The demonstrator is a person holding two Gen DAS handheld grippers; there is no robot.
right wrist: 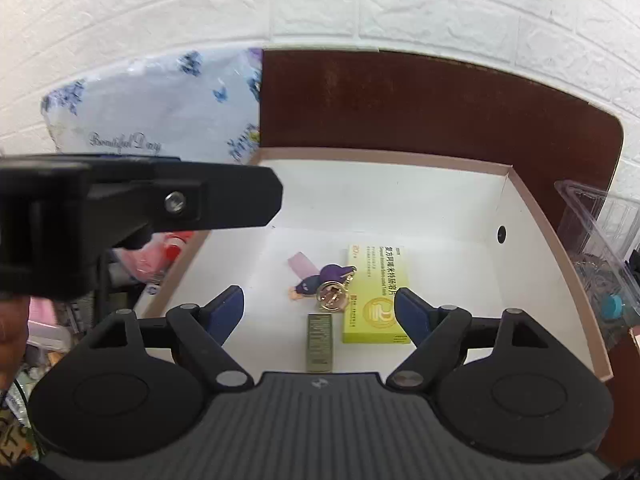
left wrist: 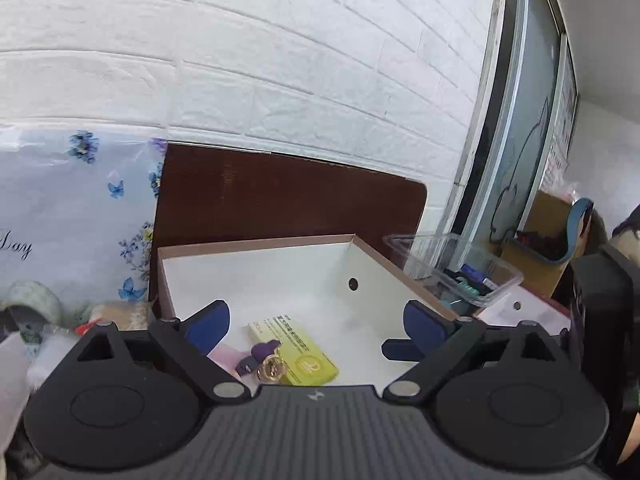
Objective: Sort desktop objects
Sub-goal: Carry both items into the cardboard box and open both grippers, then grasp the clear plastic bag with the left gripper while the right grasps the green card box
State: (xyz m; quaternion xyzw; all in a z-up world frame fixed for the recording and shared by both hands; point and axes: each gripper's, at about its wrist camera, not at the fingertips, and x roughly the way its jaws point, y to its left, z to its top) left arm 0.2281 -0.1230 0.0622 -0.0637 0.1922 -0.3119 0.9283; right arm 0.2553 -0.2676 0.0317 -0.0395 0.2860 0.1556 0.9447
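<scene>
A white cardboard box (right wrist: 440,208) with a brown rim holds a yellow-green medicine carton (right wrist: 378,304), a purple keychain figure with a gold ring (right wrist: 326,282), a pink eraser (right wrist: 302,264) and a small olive-green box (right wrist: 320,342). My right gripper (right wrist: 319,308) is open and empty, just above these things. My left gripper (left wrist: 316,330) is open and empty over the same box (left wrist: 280,272); the carton (left wrist: 298,354) and the keychain (left wrist: 264,356) lie between its fingers. The left gripper's black body (right wrist: 120,208) crosses the right wrist view at the left.
A clear plastic tray (left wrist: 460,268) with small items stands right of the box. A dark brown board (left wrist: 280,196) stands behind the box against the white brick wall. A floral bag (left wrist: 72,216) and cluttered items (right wrist: 160,256) lie to the left.
</scene>
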